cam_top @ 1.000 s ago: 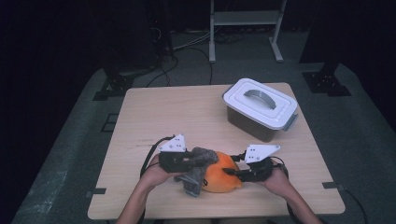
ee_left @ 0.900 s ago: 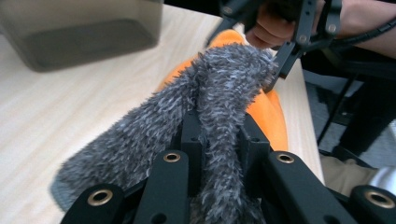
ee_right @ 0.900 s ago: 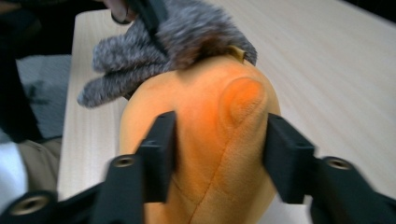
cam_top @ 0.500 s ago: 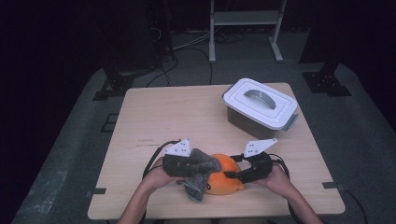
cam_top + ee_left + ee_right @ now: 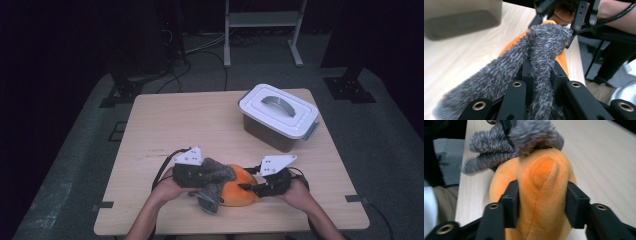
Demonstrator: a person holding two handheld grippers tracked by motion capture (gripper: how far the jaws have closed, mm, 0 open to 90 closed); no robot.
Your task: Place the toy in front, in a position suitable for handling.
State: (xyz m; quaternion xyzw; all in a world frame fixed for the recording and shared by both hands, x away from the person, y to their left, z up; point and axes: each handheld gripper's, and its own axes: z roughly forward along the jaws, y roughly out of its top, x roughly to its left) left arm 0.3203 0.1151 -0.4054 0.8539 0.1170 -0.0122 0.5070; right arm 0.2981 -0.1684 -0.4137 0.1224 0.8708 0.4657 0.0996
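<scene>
now at table's [image 5: 150,125] six o'clock edge: left gripper [image 5: 212,176] clamped on grey furry cloth [image 5: 214,182]; right gripper [image 5: 247,187] squeezing orange plush [image 5: 236,192]. lidded white box [image 5: 278,116] at two o'clock, well apart.

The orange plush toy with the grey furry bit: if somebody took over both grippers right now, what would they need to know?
Left gripper: shut on the grey furry part of the toy.
Right gripper: shut on the orange plush body, one jaw on each side.
The toy lies at the near edge of the table, between the two hands.
The white-lidded box stands at the far right, lid on and untouched.
Done: both grips are set. Left: probably moving the toy toward the box, which would first need opening.
</scene>
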